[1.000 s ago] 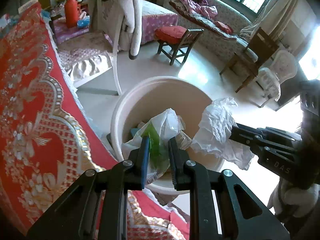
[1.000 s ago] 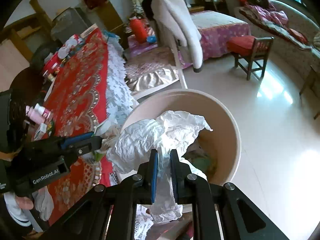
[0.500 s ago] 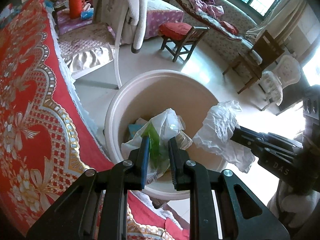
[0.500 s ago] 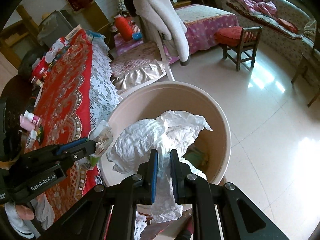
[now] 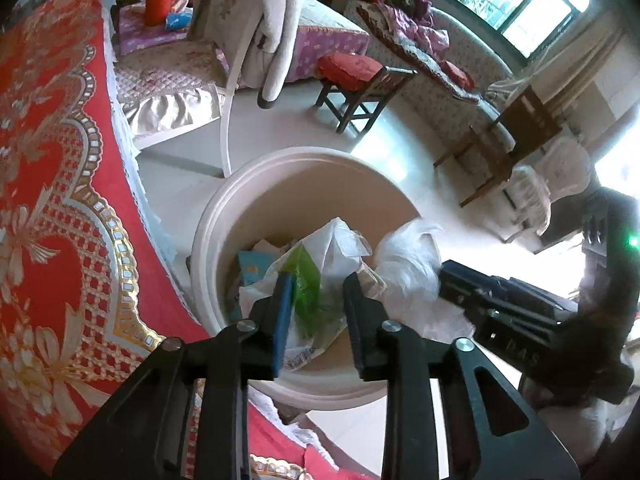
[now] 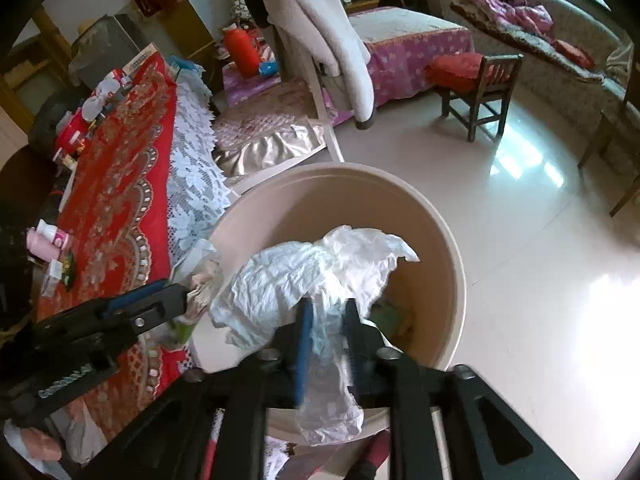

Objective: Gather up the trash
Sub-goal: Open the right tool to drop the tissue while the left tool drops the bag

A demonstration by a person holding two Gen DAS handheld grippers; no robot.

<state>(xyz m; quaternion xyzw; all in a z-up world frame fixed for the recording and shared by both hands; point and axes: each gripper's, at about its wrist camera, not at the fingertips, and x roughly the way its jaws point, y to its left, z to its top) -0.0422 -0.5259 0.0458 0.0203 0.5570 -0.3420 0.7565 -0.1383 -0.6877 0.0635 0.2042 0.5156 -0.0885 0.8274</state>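
Observation:
A round cream bin (image 5: pixel 208 240) (image 6: pixel 456 264) stands on the floor beside the table, with some rubbish at its bottom. Over its near side my left gripper (image 5: pixel 318 300) (image 6: pixel 176 296) has its jaws opening. A clear plastic bag with a green wrapper (image 5: pixel 332 248) sits loosely between them. My right gripper (image 6: pixel 326 320) (image 5: pixel 444 280) hangs over the bin too, also opening. A crumpled white paper (image 6: pixel 304 276) (image 5: pixel 408 264) still lies between its fingers, blurred.
A table under a red patterned cloth (image 5: pixel 60 200) (image 6: pixel 116 184) with a lace edge runs along the left and carries small bottles (image 6: pixel 48 236). Behind the bin stand a white chair draped with a coat (image 6: pixel 320 20) and a red-cushioned wooden stool (image 5: pixel 360 76).
Both pairs of jaws have spread apart where they were clamped tight. The bag and the paper now sit loose between them. Both hands stay over the bin.

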